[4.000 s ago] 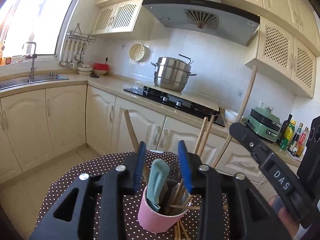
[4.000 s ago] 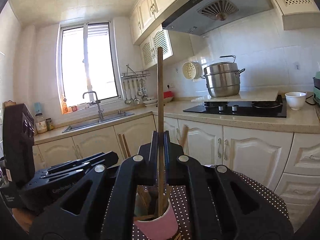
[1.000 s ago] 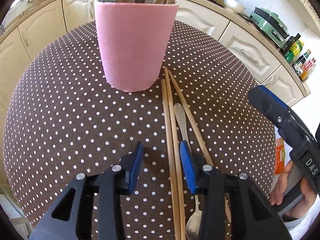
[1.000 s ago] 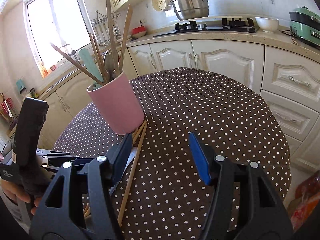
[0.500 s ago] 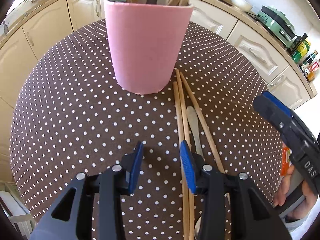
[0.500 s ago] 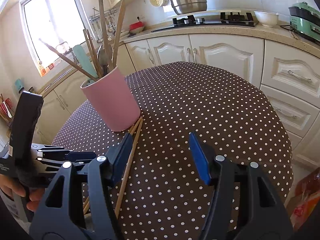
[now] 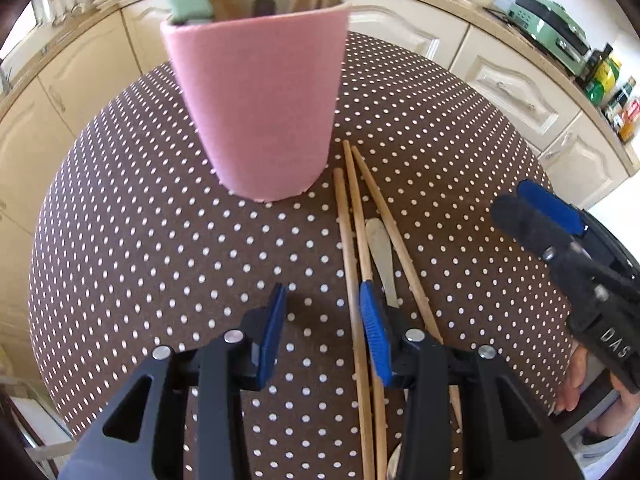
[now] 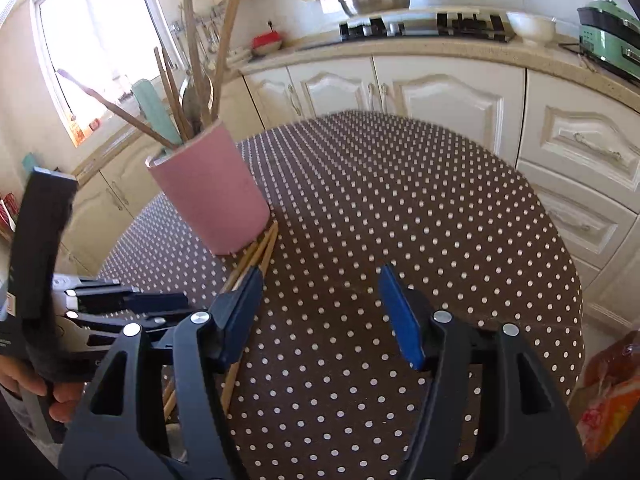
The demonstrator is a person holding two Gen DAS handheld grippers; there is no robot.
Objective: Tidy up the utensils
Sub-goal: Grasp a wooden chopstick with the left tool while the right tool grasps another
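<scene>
A pink cup stands on the brown dotted table and holds several wooden utensils and a green spatula; it also shows in the right wrist view. Three wooden chopsticks and a metal spoon lie flat in front of the cup; the chopsticks also show in the right wrist view. My left gripper is open and empty, low over the table, with its right finger over the chopsticks. My right gripper is open and empty, to the right of them.
Cream kitchen cabinets and a worktop with a hob run behind the table. A green appliance and bottles stand on the worktop at the right. An orange bag lies beyond the table edge at the right.
The left gripper has moved nearer to the cup and slightly right along the chopsticks. The right gripper has come forward a little. Four seconds ago it was shut on a long wooden utensil above the cup.
</scene>
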